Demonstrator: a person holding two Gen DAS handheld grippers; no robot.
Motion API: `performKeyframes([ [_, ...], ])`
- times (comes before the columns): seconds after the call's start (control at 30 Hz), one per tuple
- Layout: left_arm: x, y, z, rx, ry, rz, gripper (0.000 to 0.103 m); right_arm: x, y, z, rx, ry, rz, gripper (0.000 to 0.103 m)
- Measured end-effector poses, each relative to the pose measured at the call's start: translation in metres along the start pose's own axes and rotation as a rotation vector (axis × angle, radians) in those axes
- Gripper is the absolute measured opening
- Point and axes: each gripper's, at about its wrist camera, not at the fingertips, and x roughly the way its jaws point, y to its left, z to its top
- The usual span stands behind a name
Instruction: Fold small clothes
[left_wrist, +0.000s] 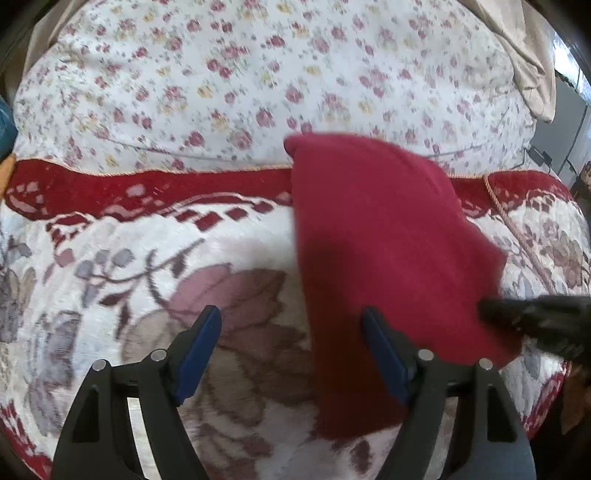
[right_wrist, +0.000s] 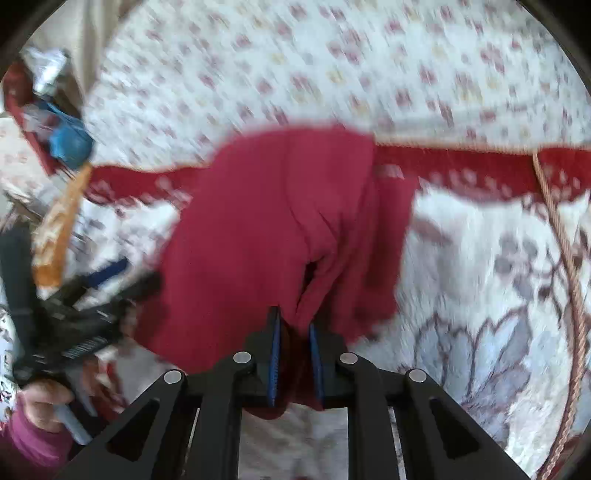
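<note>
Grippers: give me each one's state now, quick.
Left gripper: open, holding nothing; the red garment lies partly between its fingers.
Right gripper: shut on a bunched fold of the red garment.

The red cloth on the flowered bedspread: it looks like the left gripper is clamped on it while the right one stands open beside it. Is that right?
Not quite: the grippers are swapped. In the right wrist view the right gripper is clamped on a bunched fold of the red cloth. In the left wrist view the left gripper stands open, its pads not pressing the cloth. The cloth does lie on the flowered bedspread.
</note>
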Motion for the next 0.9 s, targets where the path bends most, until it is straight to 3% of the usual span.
performKeyframes([
  [0.13, 0.0, -0.005, -0.001, 0.024, -0.01, 0.012, 0.079, -0.02, -0.004, -0.001, -0.009, -0.032, 0.017, 0.014],
  [0.27, 0.004, -0.007, -0.002, 0.029, 0.0, 0.017, 0.081, -0.031, -0.01, 0.01, 0.014, -0.042, 0.109, 0.017],
  [0.3, 0.005, -0.008, -0.001, 0.033, 0.0, 0.023, 0.081, -0.033, -0.011, 0.015, 0.026, -0.05, 0.127, 0.028],
  [0.4, 0.008, -0.01, -0.001, 0.035, 0.007, 0.026, 0.081, -0.041, -0.027, 0.035, 0.161, -0.151, 0.128, 0.075],
  [0.5, 0.01, -0.012, -0.001, 0.04, 0.007, 0.023, 0.081, -0.024, -0.038, 0.061, 0.224, -0.175, 0.08, 0.075],
  [0.57, 0.011, -0.013, 0.0, 0.049, 0.004, 0.025, 0.081, 0.006, -0.043, 0.084, 0.227, -0.143, 0.053, 0.072],
  [0.6, 0.011, -0.014, 0.0, 0.05, 0.002, 0.025, 0.081, 0.017, -0.045, 0.09, 0.22, -0.125, 0.045, 0.054],
  [0.63, 0.01, -0.014, 0.0, 0.053, 0.0, 0.026, 0.081, 0.031, -0.044, 0.095, 0.197, -0.093, 0.032, 0.016],
  [0.73, 0.002, -0.016, 0.001, 0.067, -0.018, 0.01, 0.081, 0.024, -0.033, 0.09, 0.092, -0.121, -0.013, 0.008],
  [0.83, -0.003, -0.021, 0.002, 0.082, -0.031, -0.023, 0.081, 0.002, -0.035, 0.083, 0.026, -0.183, -0.124, 0.006],
  [0.9, 0.004, -0.027, 0.004, 0.092, -0.024, -0.016, 0.081, 0.016, -0.051, 0.086, 0.048, -0.163, -0.261, 0.001],
])
